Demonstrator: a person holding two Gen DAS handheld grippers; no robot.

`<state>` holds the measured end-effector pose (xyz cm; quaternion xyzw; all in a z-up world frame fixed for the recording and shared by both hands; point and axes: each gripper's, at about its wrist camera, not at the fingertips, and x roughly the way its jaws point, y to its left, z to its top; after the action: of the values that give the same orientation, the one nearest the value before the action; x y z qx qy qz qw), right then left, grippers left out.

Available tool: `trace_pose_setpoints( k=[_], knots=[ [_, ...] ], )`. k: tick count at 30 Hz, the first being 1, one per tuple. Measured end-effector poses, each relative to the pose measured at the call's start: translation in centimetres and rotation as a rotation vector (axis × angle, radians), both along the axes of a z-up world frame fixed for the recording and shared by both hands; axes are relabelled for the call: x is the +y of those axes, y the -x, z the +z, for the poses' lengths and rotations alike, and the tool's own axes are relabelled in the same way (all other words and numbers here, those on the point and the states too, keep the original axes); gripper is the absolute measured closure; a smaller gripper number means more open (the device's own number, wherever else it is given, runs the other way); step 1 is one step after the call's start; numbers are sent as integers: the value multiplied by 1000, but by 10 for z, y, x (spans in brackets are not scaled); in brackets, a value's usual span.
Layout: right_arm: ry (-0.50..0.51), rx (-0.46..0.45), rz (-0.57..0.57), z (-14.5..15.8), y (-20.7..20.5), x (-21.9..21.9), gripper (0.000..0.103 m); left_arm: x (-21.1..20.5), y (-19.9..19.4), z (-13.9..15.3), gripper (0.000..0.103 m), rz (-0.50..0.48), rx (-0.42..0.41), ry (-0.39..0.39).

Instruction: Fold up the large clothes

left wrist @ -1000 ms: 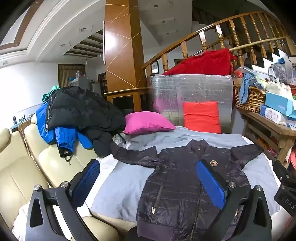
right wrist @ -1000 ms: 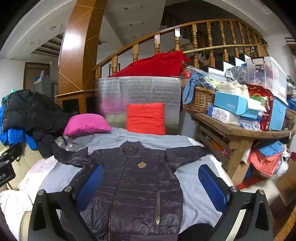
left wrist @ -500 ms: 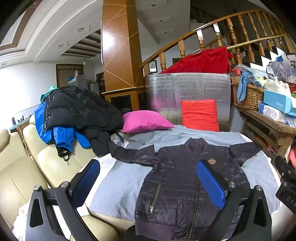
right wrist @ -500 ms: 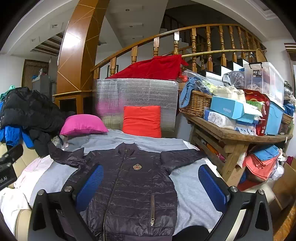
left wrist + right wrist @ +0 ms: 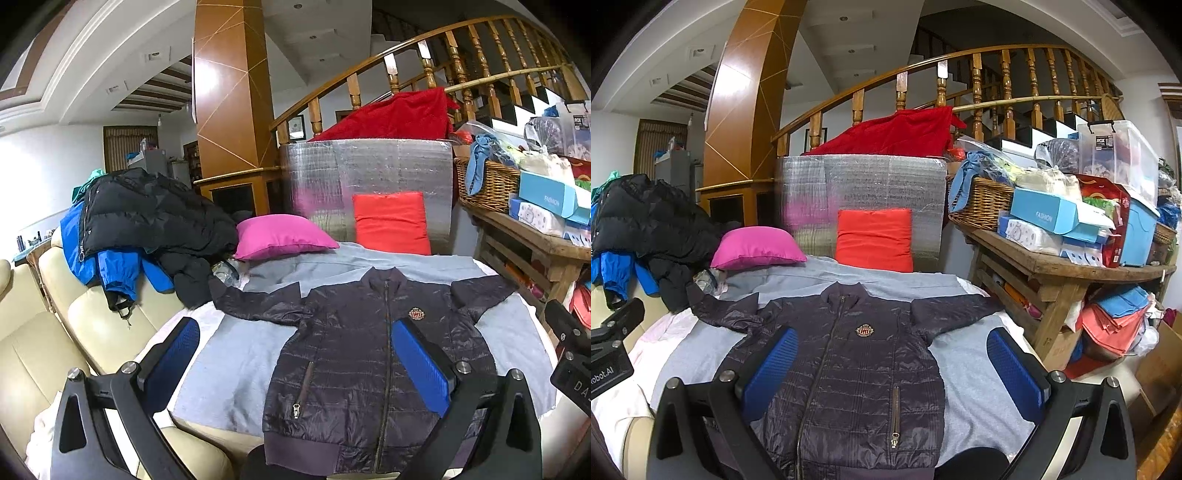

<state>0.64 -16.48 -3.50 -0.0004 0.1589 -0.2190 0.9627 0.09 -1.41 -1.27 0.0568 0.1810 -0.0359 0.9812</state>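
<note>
Fingers on the left gripper [image 5: 295,350] are spread wide apart, and nothing is between them. The right gripper [image 5: 892,363] is the same: blue pads far apart, holding nothing. Both hang above the dark puffy jacket [image 5: 369,354], not touching it.

The jacket lies flat on its back, zipped up, with both sleeves stretched out to the sides. A small badge [image 5: 864,330] sits on its chest. Under it is a grey sheet [image 5: 236,365] spread over a bed, and a cream sofa [image 5: 40,332] stands along the left side.

At the far end of the bed a pink pillow [image 5: 280,236] lies beside a red pillow [image 5: 391,223]. The red one leans on a shiny silver panel [image 5: 369,173] with a red blanket [image 5: 399,116] on top.

On the sofa's back is a heap of black and blue coats [image 5: 140,218].

To the right, a wooden surface [image 5: 1063,262] carries a wicker basket [image 5: 982,206], blue boxes [image 5: 1049,216] and a clear tub [image 5: 1119,155]. Behind it all, a wooden stair rail [image 5: 960,85] curves up past a big brown pillar [image 5: 232,85].
</note>
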Motion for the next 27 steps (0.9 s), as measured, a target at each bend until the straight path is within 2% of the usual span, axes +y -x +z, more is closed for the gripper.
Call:
trace_pose_setpoints(
  k=[27],
  knots=[
    [-2,7,2,-4,0,0,0,5,-2,-4,0,5,9,7]
  ],
)
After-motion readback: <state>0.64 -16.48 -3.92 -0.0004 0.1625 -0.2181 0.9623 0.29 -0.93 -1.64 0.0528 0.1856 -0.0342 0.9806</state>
